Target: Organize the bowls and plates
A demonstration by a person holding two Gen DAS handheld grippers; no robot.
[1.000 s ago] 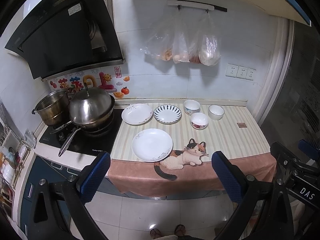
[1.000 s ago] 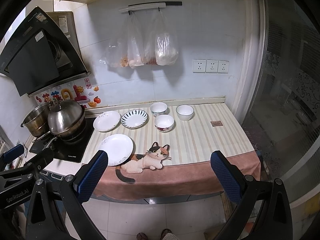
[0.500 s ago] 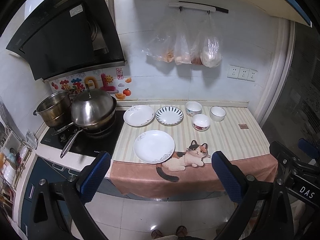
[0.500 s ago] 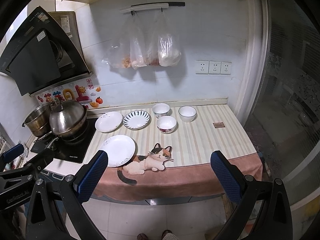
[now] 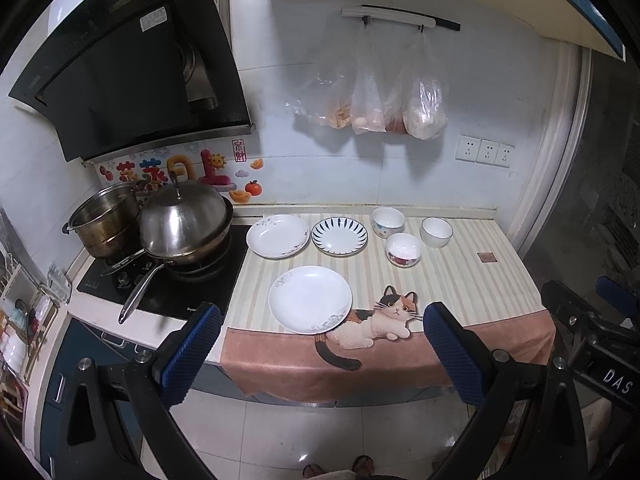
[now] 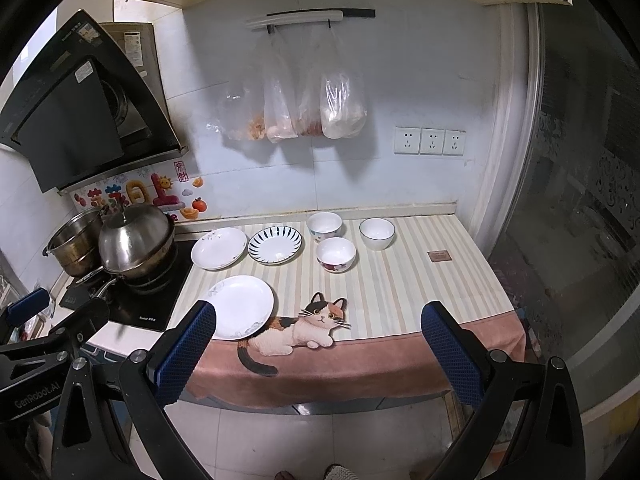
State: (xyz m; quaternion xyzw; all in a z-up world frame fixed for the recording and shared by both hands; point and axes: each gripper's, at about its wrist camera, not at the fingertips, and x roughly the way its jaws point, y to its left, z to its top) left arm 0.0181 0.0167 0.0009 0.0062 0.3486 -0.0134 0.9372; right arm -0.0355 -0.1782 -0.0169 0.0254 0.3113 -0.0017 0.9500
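On the striped counter cloth [image 5: 460, 280] lie three plates: a white one [image 5: 310, 299] near the front edge, a flower-edged white one [image 5: 278, 235] at the back left, and a blue-striped one [image 5: 339, 236] beside it. Three bowls cluster to the right: one at the back [image 5: 388, 222], a white one [image 5: 436, 232] further right, and a red-patterned one [image 5: 404, 249] in front. My left gripper [image 5: 320, 352] and right gripper [image 6: 320, 350] both hang open, well back from the counter, with nothing between their fingers.
A lidded steel wok [image 5: 186, 224] and a steel pot [image 5: 104, 226] sit on the black hob [image 5: 160, 288] at the left under a range hood [image 5: 132, 64]. Plastic bags [image 5: 376, 100] hang on the wall above. A small brown square [image 5: 487, 257] lies at the right.
Both grippers have drifted slightly, so the counter sits a little lower and to the right in each view. Nothing on the counter has moved.
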